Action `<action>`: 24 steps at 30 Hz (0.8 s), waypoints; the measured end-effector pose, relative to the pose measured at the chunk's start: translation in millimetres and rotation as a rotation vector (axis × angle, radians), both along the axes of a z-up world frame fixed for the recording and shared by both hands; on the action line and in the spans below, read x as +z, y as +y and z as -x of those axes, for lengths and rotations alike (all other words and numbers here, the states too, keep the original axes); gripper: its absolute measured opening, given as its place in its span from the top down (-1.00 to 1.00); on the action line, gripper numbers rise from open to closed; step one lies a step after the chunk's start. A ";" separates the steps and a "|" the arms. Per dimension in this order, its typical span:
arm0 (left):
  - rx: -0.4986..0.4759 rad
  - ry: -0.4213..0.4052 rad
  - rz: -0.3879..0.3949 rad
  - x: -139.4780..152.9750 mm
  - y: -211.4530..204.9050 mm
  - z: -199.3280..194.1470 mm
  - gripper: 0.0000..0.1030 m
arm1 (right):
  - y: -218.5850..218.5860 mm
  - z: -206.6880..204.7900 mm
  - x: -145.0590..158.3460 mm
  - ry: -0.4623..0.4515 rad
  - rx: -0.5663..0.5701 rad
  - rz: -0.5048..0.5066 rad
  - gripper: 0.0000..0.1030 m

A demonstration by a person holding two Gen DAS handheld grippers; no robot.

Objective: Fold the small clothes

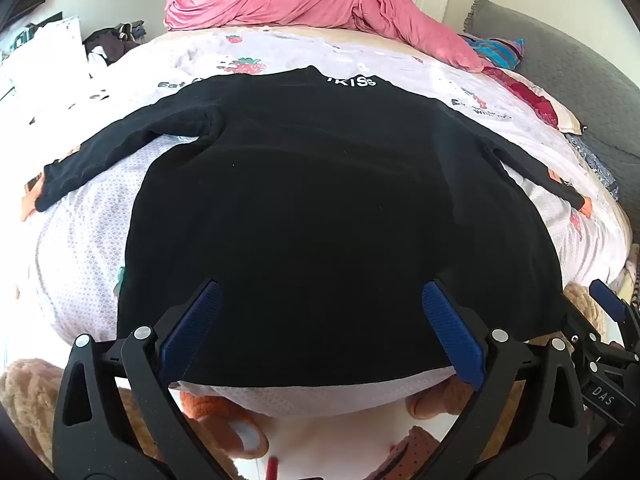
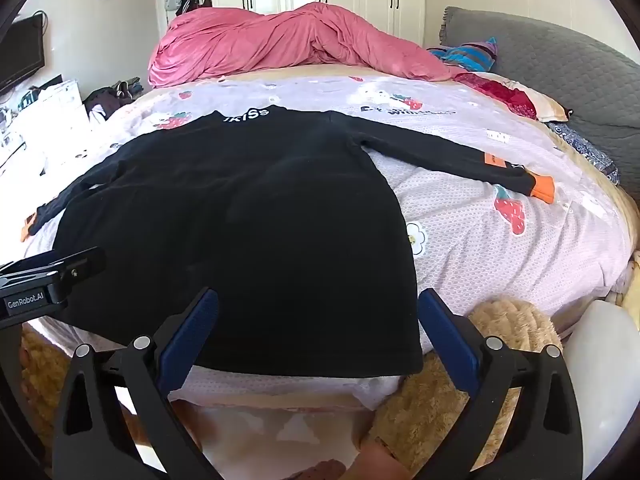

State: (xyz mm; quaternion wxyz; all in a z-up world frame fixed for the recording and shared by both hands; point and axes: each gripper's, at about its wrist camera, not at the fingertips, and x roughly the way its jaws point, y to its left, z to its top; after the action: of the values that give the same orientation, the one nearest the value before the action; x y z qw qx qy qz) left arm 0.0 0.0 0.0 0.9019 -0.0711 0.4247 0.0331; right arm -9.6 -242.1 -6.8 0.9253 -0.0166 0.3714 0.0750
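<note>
Black long-sleeved child's top [image 1: 320, 216] lies flat and spread out on the bed [image 2: 500, 248], its hem at the near edge and its neck toward the far side, both sleeves stretched sideways. White letters across the collar read "KISS"; a character before them is too small to read. The sleeve toward the right edge of the bed carries an orange patch [image 2: 496, 159] with illegible print and ends in an orange cuff [image 2: 543, 188].

The bed's pale quilted cover shows strawberries and dark lettering, of which only "Eat" can be read in the left view.

Left tool [image 1: 320, 332] hovers over the hem, blue-padded fingers [image 1: 192, 328] spread wide, nothing between them. Its side, seen at the left margin of the right view, is marked "GenRobot.AI". Right tool [image 2: 318, 332] is poised at the hem's right corner, likewise wide apart and empty; its body in the left view bears "DAS".

A crumpled pink duvet [image 2: 288, 40] sits along the far edge. Whether either tool touches the fabric cannot be told.
</note>
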 end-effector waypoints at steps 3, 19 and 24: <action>-0.003 -0.004 0.002 0.4 -0.4 0.6 -0.84 | 0.1 -0.7 -1.7 0.006 0.003 0.000 -0.92; 0.004 0.000 0.003 0.2 3.3 2.2 -0.84 | 5.8 5.0 -2.9 -0.002 0.018 0.023 -0.92; 0.007 -0.003 0.004 0.6 2.7 4.1 -0.84 | 7.9 5.5 -2.8 -0.002 0.022 0.031 -0.92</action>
State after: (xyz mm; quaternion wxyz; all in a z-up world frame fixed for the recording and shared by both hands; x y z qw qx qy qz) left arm -4.1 2.8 0.6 0.9024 -0.0744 0.4230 0.0353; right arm -15.1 -234.2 -9.6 0.9244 -0.0350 0.3713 0.0796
